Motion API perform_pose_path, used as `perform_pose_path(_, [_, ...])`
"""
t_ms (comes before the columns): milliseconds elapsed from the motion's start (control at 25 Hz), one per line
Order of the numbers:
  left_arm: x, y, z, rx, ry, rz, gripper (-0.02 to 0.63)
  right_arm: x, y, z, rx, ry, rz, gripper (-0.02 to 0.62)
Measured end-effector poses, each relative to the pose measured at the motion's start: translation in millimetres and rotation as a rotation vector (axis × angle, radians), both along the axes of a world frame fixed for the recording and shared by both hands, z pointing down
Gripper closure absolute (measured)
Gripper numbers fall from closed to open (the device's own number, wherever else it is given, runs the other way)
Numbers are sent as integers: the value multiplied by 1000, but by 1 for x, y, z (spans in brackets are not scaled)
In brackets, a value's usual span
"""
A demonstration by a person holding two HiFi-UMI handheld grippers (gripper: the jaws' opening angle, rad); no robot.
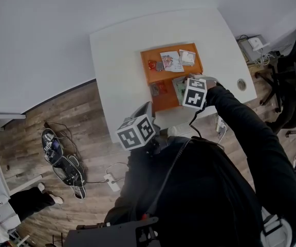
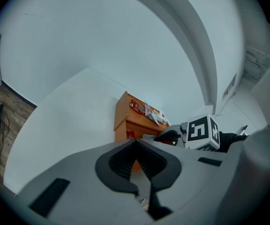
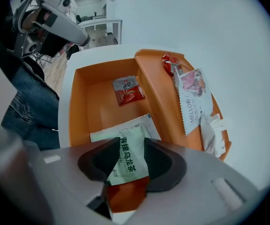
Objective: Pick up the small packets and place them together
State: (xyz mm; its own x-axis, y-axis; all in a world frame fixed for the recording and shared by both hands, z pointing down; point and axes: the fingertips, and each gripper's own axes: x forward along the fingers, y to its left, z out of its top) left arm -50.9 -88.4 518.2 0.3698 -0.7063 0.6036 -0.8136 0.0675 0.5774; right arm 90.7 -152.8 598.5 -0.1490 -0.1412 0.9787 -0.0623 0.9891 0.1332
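The right gripper (image 3: 130,146) is covering the lower end of the pale green packet (image 3: 127,159) it is pinching, so only a strip with dark printed characters is showing between the jaws, which are pressing on both its sides. Whether the packet is hanging clear of the tray floor is hard to tell. It is sitting over the near end of the lower compartment of the orange tray (image 3: 78,102), where a second pale packet (image 3: 125,129) is lying partly hidden beneath it, near a red packet (image 3: 128,90). On the raised shelf a small red packet (image 3: 169,62), a pink-and-white packet (image 3: 192,97) (the word MELLOW is running along its edge) and a white packet (image 3: 211,131) are lying close together. The left gripper (image 2: 135,149) is pointing across the white table (image 2: 64,121) toward the tray, jaws meeting at the tips, holding nothing.
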Motion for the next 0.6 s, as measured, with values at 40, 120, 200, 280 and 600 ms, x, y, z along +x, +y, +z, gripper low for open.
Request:
perform_pose_path(40, [0,0,0,-1,-1,0,607,0,0,1,1,8,-7,439])
perform_pose_path(120, [0,1,0,-3,-2,0,607,-1,1,2,2,23,-13,442])
perform_pose_path(200, [2,1,-1,-2,2,1,607,-1,2,3,16,54,-28,445])
perform_pose_path(280, [4,-1,0,1,6,4,607,-1,2,6,38,92,-57,446])
perform_pose_path(600, [5,0,-1,0,5,12,607,-1,2,6,37,125,-72,468])
